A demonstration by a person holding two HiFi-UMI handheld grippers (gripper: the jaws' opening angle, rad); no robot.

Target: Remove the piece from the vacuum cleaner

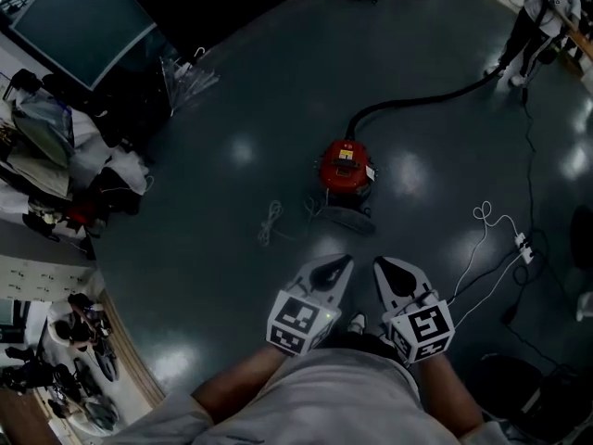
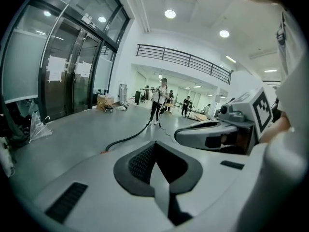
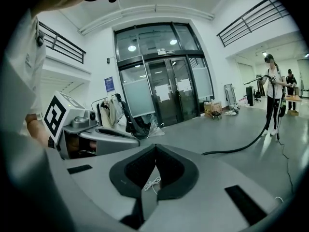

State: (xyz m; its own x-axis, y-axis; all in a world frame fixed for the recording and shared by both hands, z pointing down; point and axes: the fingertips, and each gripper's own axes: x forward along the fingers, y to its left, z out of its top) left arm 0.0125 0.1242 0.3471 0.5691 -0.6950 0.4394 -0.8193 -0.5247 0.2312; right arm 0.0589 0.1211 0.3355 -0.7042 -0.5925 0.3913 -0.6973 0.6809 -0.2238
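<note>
The red vacuum cleaner (image 1: 346,167) stands on the dark floor ahead of me. Its black hose (image 1: 417,100) runs to the upper right, toward a standing person (image 1: 533,17) who holds the far end. A dark flat piece (image 1: 345,218) lies just in front of the vacuum. My left gripper (image 1: 343,262) and right gripper (image 1: 380,265) are held side by side near my body, short of the vacuum. Both are shut with nothing between the jaws. The hose (image 2: 128,138) and the person (image 2: 159,100) show in the left gripper view. The right gripper view shows the hose (image 3: 241,149) too.
A white cord (image 1: 270,222) lies coiled on the floor left of the vacuum. A white power strip (image 1: 522,246) with its cables lies to the right. A large monitor (image 1: 79,21) and cluttered desks line the left side. Glass doors (image 3: 166,95) stand at the hall's far wall.
</note>
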